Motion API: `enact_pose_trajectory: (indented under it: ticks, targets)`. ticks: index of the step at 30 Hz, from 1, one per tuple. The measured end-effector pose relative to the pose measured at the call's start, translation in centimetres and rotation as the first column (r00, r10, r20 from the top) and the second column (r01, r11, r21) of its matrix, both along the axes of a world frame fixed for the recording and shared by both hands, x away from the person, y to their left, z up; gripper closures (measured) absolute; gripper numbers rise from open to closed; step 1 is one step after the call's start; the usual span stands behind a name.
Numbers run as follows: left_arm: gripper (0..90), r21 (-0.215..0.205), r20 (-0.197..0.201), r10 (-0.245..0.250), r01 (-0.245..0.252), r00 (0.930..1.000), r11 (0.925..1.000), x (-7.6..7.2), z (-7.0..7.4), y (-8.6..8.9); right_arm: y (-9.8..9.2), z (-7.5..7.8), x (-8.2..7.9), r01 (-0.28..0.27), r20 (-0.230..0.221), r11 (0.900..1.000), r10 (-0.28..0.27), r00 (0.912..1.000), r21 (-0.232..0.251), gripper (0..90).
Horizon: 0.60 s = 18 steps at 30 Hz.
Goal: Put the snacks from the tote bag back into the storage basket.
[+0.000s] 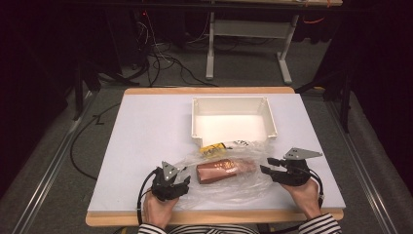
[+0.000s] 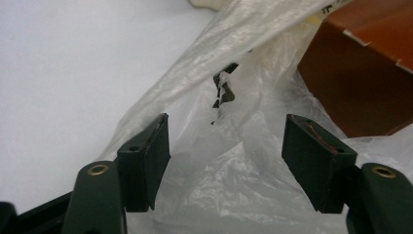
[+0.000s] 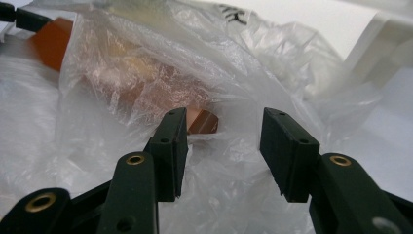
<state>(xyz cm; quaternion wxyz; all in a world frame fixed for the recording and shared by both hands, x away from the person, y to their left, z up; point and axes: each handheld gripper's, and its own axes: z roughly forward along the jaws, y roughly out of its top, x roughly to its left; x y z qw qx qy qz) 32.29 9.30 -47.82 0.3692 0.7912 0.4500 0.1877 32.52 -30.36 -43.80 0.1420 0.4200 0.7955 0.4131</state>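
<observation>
Bag at both tongs

High view: clear bag (image 1: pixel 221 178) w/ brown box (image 1: pixel 224 170) lies on table (image 1: pixel 146 131) before white bin (image 1: pixel 233 120); left gripper (image 1: pixel 181 181) and right gripper (image 1: pixel 265 165) at its ends.
Left gripper view: jaws apart, plastic between, not pinched.
Right gripper view: jaws apart over plastic, nothing gripped.

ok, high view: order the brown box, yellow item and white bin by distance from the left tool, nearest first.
From the left tool:
1. brown box, inside the clear bag, just to its right.
2. yellow item, beyond the box, at the bag's far edge.
3. white bin, farthest, toward the table's far side.
</observation>
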Motion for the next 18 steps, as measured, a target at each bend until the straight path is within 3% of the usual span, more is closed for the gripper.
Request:
enact_pose_trajectory:
  ticks: [2, 5, 12, 15, 18]
  targets:
    - [45.1, 0.043, 0.007, -0.019, 0.019, 0.9998, 0.9989, 0.0, -0.3, -0.3, 0.2, -0.4, -0.1, -0.008, -0.01, 1.0, 0.008, 0.9999, -0.005, 54.7]
    - [56.2, 0.038, -0.008, -0.035, 0.035, 0.9994, 0.9987, 0.3, -0.3, -0.7, 0.5, -1.1, -0.3, -0.018, -0.009, 0.999, 0.018, 0.9998, -0.028, 56.5]
    - [87.1, 0.073, -0.034, -0.071, 0.074, 0.9969, 0.9946, 1.2, 0.2, -1.1, 0.8, -2.3, -0.5, -0.032, -0.024, 0.999, 0.031, 0.9992, -0.035, 61.9]
    - [89.7, 0.085, -0.045, -0.078, 0.081, 0.996, 0.993, 1.8, 0.4, -1.0, 1.1, -2.6, -0.7, -0.047, -0.024, 0.998, 0.046, 0.9987, -0.05, 65.6]
    - [90.0, 0.076, -0.029, -0.061, 0.063, 0.9977, 0.9951, 2.6, 0.8, -0.6, 1.6, -3.0, -1.2, -0.079, -0.016, 0.994, 0.078, 0.9968, -0.075, 72.6]
